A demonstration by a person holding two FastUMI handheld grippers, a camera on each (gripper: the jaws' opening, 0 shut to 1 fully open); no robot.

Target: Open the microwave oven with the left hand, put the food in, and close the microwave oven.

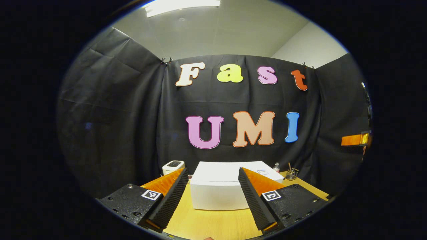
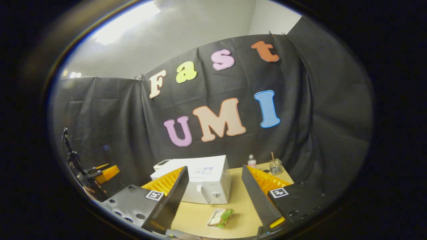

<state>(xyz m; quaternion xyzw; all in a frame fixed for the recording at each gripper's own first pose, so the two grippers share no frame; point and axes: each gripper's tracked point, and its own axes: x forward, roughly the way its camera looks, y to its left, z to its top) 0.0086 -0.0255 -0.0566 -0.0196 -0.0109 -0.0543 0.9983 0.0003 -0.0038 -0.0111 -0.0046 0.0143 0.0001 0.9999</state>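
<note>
Both grippers, left gripper [image 1: 211, 193] and right gripper [image 2: 215, 191], hover with fingers spread and empty before the closed microwave oven [image 2: 203, 185]; the left should approach the door handle [image 2: 202, 193] squarely, clear of the sandwich tray [image 2: 220, 217]

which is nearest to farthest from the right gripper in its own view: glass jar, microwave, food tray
1. food tray, on the table between the right gripper's fingers
2. microwave, behind the tray, left of centre
3. glass jar, far right by the cloth wall

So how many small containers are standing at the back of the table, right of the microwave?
2: a small bottle just right of the microwave, and a clear glass cup holding a stick further right, near the cloth. More could sit hidden behind the microwave.
</note>
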